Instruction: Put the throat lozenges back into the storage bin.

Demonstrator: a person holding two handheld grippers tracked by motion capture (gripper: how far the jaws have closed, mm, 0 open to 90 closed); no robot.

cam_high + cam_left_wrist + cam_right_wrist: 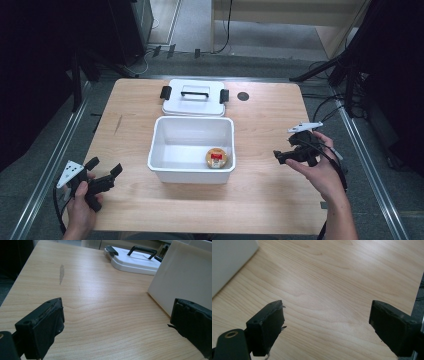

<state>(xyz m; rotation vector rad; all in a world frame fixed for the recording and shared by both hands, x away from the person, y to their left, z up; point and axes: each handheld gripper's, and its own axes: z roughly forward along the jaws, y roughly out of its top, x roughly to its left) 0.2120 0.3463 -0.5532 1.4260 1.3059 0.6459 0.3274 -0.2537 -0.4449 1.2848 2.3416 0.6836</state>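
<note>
Spanning most of high view: wooden surface (260, 195). White bin (191, 150) at centre, open. Lid (194, 98) with black handle lies flat just behind bin. Left claw (105, 171) near left front edge, jaws wide apart, empty. Right claw (285, 152) right of bin, jaws wide apart, empty. Small round tin (217, 158) in bin's front-right corner; red-and-white label too small to read.

One bin (159, 150), one lid (192, 105), one jar (217, 158)

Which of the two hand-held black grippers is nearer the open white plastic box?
The right gripper, beside the white plastic box; the left gripper sits farther off.
</note>
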